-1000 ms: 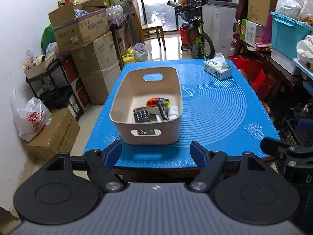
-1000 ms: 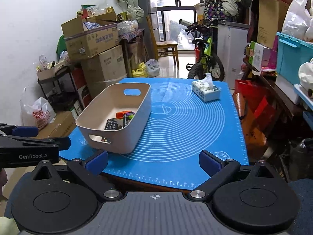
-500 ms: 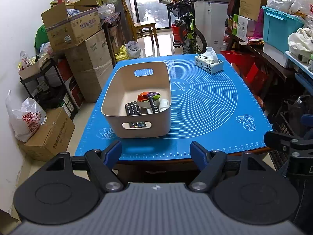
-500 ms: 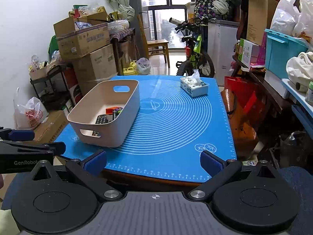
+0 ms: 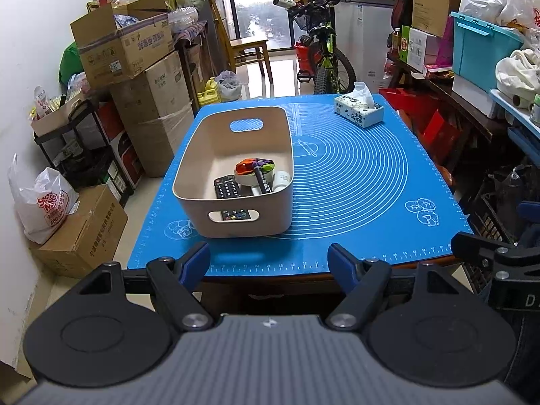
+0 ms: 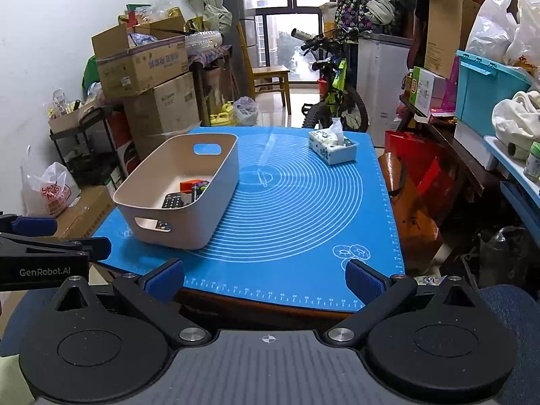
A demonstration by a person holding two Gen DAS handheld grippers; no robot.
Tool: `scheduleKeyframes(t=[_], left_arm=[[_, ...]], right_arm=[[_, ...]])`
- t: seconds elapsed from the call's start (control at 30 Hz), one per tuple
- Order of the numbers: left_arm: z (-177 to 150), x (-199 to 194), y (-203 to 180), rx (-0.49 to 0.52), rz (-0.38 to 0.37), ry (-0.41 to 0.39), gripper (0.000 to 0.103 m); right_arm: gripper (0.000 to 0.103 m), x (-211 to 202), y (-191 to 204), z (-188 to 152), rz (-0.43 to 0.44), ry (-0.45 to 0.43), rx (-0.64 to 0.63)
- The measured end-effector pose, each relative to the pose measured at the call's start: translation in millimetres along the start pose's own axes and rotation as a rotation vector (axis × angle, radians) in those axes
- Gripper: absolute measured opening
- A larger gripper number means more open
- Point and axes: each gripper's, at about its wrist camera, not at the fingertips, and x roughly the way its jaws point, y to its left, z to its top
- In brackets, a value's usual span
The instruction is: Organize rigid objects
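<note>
Mostly bare blue mat fills the frame's centre and right, up to the table's near edge. Left of centre sits the beige bin, holding a remote, marker and small bottle; a tissue box sits at the upper right. Both the left gripper and right gripper hang short of that edge, tilted downward, jaws apart and empty.

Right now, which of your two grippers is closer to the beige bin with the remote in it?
Left. The left gripper hangs open straight in front of the bin, just short of the table edge. The right gripper, also open, sits off to the bin's right.
</note>
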Motion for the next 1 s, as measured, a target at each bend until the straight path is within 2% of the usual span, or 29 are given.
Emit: scheduleKeyframes(t=[1.0], left_arm=[[3.1, -0.4, 2.4, -0.003, -0.007, 0.003, 0.077]], right_arm=[[0.1, -3.2, -2.9, -2.2, -0.022, 0.008, -0.01]])
